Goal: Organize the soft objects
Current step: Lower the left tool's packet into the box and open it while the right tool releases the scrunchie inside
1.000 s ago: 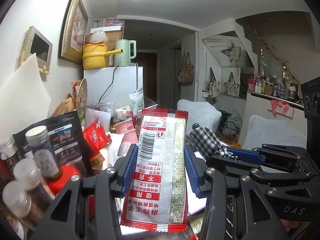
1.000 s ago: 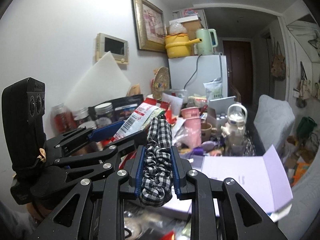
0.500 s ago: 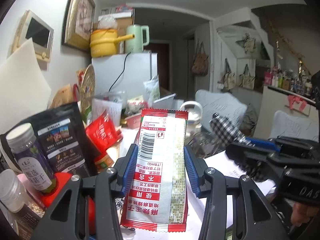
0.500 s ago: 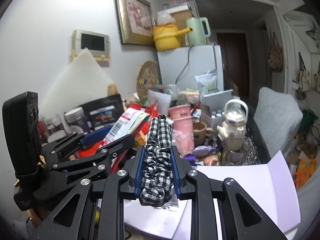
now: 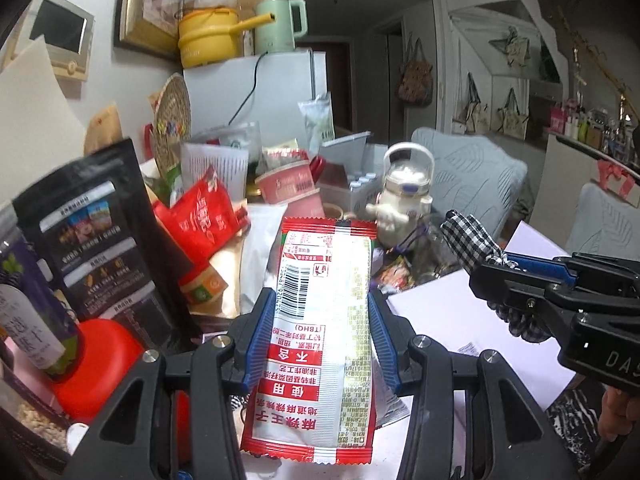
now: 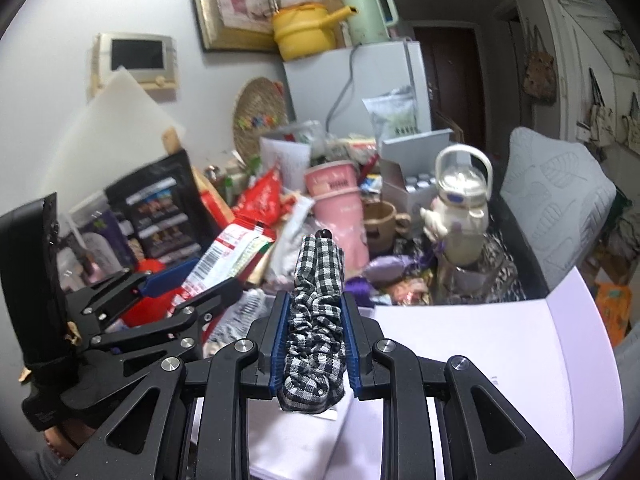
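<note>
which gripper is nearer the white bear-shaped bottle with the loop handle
Right. The right gripper sits just left of the bottle, while the left gripper is farther left, by the snacks.

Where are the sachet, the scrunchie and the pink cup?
sachet (image 5: 316,332), left wrist view, middle of its printed face
scrunchie (image 6: 316,320), right wrist view, gathered middle
pink cup (image 6: 340,216), right wrist view, its side wall

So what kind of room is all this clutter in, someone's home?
Most likely a lived-in flat, around a crowded dining table. A small white fridge carries a yellow pot and a green kettle, tote bags hang by the hallway door, and snack packets and cups cover the tabletop.
</note>
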The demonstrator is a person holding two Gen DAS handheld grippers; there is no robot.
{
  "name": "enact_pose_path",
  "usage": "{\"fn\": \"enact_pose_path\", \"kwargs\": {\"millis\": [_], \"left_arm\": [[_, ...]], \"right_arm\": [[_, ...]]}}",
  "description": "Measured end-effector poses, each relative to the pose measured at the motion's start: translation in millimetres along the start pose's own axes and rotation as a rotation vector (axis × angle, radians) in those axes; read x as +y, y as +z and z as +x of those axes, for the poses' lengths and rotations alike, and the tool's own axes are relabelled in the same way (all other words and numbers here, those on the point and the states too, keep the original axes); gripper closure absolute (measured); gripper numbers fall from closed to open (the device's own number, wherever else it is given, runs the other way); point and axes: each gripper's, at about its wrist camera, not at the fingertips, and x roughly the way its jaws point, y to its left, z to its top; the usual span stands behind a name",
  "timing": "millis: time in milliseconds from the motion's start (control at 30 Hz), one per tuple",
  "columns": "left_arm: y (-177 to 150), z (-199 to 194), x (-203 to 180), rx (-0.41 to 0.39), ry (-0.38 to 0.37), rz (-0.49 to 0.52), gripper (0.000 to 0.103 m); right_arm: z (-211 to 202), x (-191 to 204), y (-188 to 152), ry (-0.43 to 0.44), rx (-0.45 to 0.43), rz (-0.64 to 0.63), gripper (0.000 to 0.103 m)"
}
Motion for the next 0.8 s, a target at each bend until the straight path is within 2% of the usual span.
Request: {"fn": "enact_pose_path", "kwargs": {"millis": [333,567,800], "left_arm": [[-17.4,43.9,3.0,0.123,0.014,-0.003,0.057],[-25.8,62.5,4.5,0.177,0.045,0.002,0.057],[-37.6,85.0,8.9,0.267,0.048,-0.025,0.057]], "right_arm": [[43.9,-1.6,-16.2,-0.025,0.112,0.0,0.079],[62.3,4.5,-25.2,-0.068,0.152,-0.028,0.079],[82.1,3.1,-36.2,-0.103,0.198,-0.03,0.079]]}}
